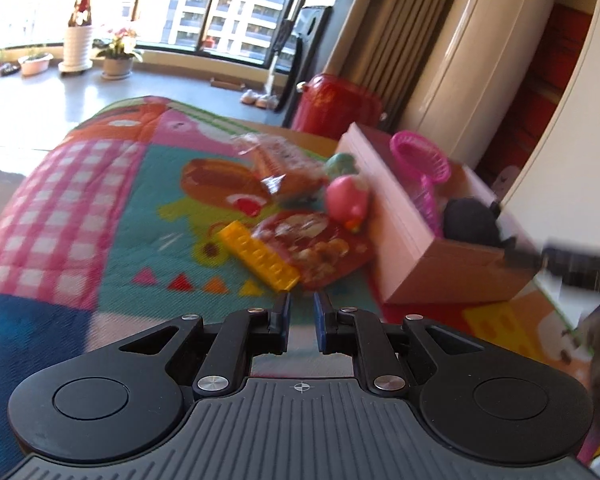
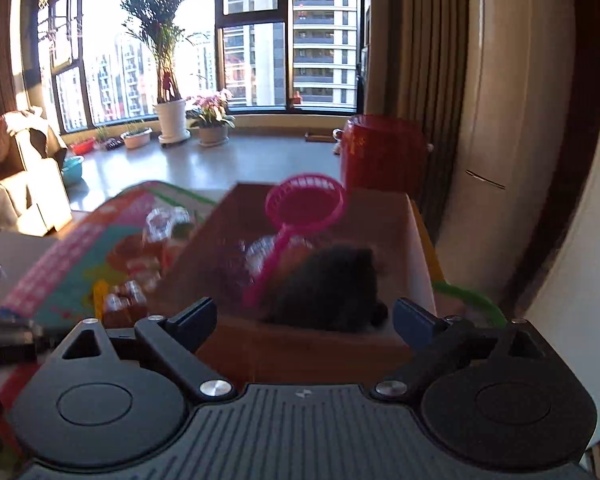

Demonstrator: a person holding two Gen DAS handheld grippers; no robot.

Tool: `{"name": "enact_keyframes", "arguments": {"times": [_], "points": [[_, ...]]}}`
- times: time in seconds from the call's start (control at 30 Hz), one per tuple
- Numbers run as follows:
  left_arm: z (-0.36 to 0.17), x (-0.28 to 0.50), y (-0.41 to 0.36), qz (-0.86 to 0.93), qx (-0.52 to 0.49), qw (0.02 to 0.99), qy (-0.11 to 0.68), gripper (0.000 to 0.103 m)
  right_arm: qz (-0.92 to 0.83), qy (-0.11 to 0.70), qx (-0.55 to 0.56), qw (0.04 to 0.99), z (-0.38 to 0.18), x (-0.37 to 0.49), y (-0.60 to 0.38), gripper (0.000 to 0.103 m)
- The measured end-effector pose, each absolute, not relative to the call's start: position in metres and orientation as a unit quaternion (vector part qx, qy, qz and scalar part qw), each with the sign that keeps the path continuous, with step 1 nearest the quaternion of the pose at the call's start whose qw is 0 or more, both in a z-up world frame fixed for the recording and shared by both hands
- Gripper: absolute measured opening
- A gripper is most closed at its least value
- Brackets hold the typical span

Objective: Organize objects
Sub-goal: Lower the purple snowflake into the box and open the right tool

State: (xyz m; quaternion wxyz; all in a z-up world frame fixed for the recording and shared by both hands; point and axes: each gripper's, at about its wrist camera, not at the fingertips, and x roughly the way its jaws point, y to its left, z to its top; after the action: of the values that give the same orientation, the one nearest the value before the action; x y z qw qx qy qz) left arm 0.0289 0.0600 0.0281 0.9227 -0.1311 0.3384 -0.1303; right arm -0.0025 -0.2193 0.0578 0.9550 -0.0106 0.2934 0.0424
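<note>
Step in hand, as I read it: a drop into the cardboard box (image 2: pixel 308 344) is done and the next pick comes up.

Your right hand-held gripper (image 2: pixel 304 314) stands wide open over the box's near edge, nothing between the pads, nothing touched. In the box: a pink toy strainer (image 2: pixel 300 216) leaning on its handle, a black plush thing (image 2: pixel 332 284) against the near wall, some clear wrapping behind them, too blurred to name.

Your left hand-held gripper (image 1: pixel 301 312) is all but closed, only a thin slit between the blue pads, and it holds nothing. It hangs just short of the loose pile on the play mat (image 1: pixel 100 200).

Still on the mat, beside the box's left wall: yellow toy brick (image 1: pixel 260 256) nearest you, red snack packet (image 1: pixel 320 248) touching it, pink toy (image 1: pixel 348 200) against the box, a crinkly wrapped packet (image 1: pixel 272 164) further back.

Next move, my call: open the left before you reach. The brick is the closest target; take it across its narrow sides. The packet overlaps its end, so expect drag.
</note>
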Motion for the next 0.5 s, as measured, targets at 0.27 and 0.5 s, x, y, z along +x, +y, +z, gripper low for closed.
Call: {"name": "enact_keyframes", "arguments": {"times": [0.27, 0.5], "points": [[0.035, 0.050, 0.044, -0.136, -0.128, 0.927, 0.326, 0.014, 0.036, 0.316, -0.007, 0.948, 0.017, -0.020, -0.216, 0.100], [0.042, 0.084, 0.042, -0.167, -0.159, 0.921, 0.314, 0.014, 0.037, 0.330, 0.011, 0.943, 0.006, -0.018, -0.220, 0.103]]}}
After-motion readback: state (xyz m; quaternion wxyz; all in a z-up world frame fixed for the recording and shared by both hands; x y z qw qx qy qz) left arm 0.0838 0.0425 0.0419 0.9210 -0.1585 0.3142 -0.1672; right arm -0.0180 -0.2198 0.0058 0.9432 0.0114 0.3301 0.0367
